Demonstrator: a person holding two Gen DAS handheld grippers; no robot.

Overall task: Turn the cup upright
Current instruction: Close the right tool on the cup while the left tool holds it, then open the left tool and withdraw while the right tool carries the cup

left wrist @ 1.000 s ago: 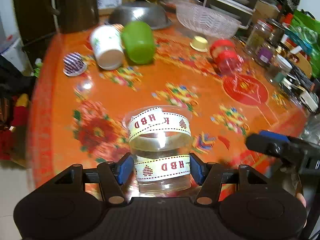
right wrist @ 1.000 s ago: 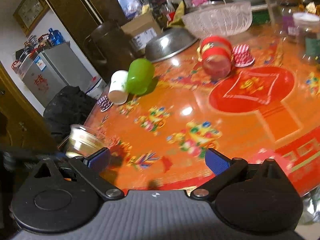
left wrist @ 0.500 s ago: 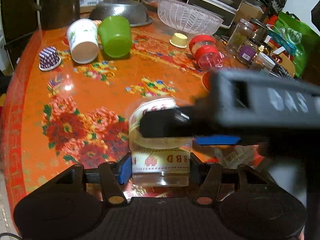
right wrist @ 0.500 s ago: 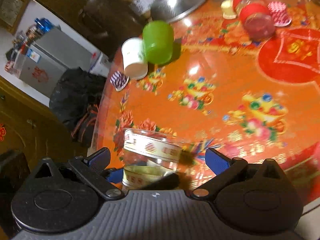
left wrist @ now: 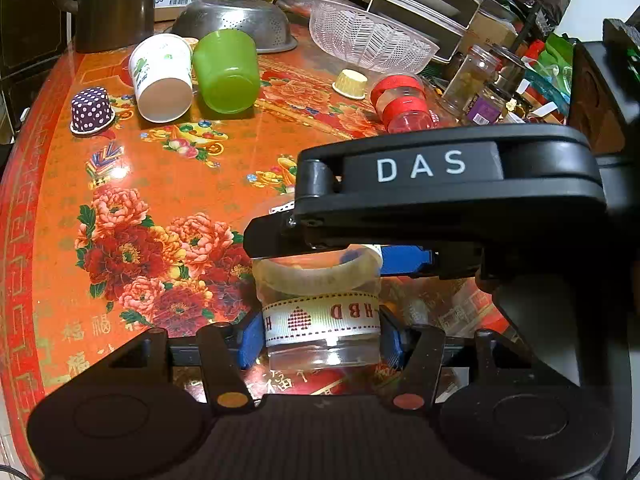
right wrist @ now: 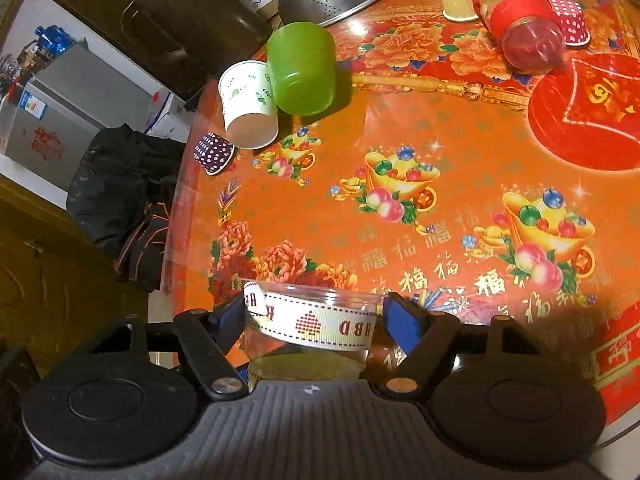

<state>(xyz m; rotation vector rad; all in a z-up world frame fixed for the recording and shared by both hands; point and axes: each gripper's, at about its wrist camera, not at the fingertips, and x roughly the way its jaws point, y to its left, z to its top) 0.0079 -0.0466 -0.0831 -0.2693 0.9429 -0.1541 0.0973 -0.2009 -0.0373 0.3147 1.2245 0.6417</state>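
**Clear plastic cup now bracketed by both grippers**

Clear plastic, banded with white "HBD" ribbon, the cup (left wrist: 320, 320) sits at the lower centre of the left wrist view, pinched at its lower band between the blue pads of the left gripper (left wrist: 320, 342). A second ago the right gripper (left wrist: 404, 258) was off at the right edge; now it has swung across the middle of the frame, over the cup's upper part. In the right wrist view the right gripper (right wrist: 316, 316) has its blue pads spread either side of the upper ribbon; contact cannot be told. Judging by this, a handover or two-handed turn is being set up, with the left grip holding until the right closes.

On the orange floral counter (left wrist: 168, 184), upper left, lie a dotted cupcake liner (left wrist: 91, 110), a tipped paper cup (left wrist: 162, 78) and a green cup (left wrist: 228, 70), touching each other. Further right, a colander (left wrist: 236, 20), a mesh basket (left wrist: 372, 42) and a red-banded jar (left wrist: 400, 102). All sit well apart from the cup; only the crossed grippers crowd it.
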